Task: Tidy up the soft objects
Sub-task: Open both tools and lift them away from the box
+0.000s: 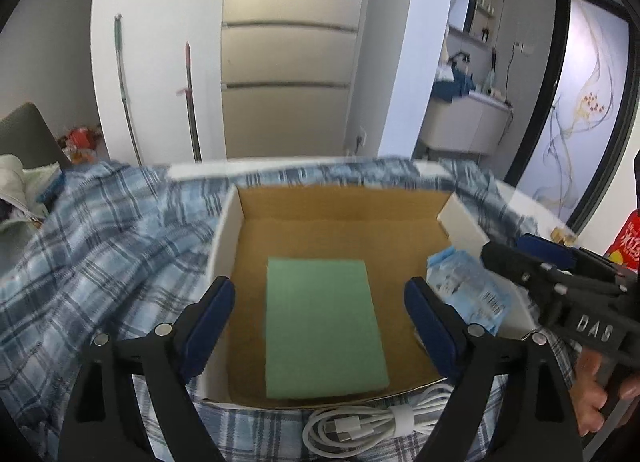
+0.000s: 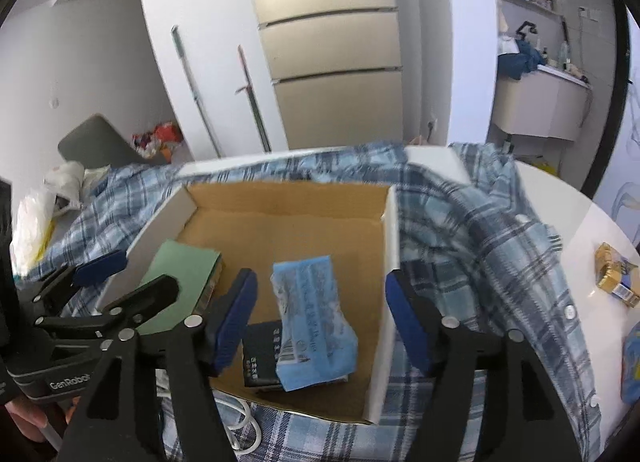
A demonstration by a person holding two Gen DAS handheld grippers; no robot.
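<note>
An open cardboard box (image 1: 228,230) (image 2: 390,238) stands on a blue plaid shirt (image 1: 104,230) (image 2: 492,246). In it lie a green pad (image 1: 324,326) (image 2: 180,274), a light blue soft packet (image 1: 468,286) (image 2: 314,318) and a dark flat box (image 2: 262,358) under the packet. My left gripper (image 1: 320,326) is open and empty, hovering over the green pad. My right gripper (image 2: 320,318) is open and empty, hovering over the blue packet. Each gripper shows in the other's view, the right one (image 1: 560,282) and the left one (image 2: 112,286).
A coiled white cable (image 1: 376,422) lies on the shirt in front of the box. A yellow packet (image 2: 612,274) and a blue item (image 2: 634,366) lie on the white table (image 2: 580,214) at the right. A red package (image 1: 628,242) stands far right.
</note>
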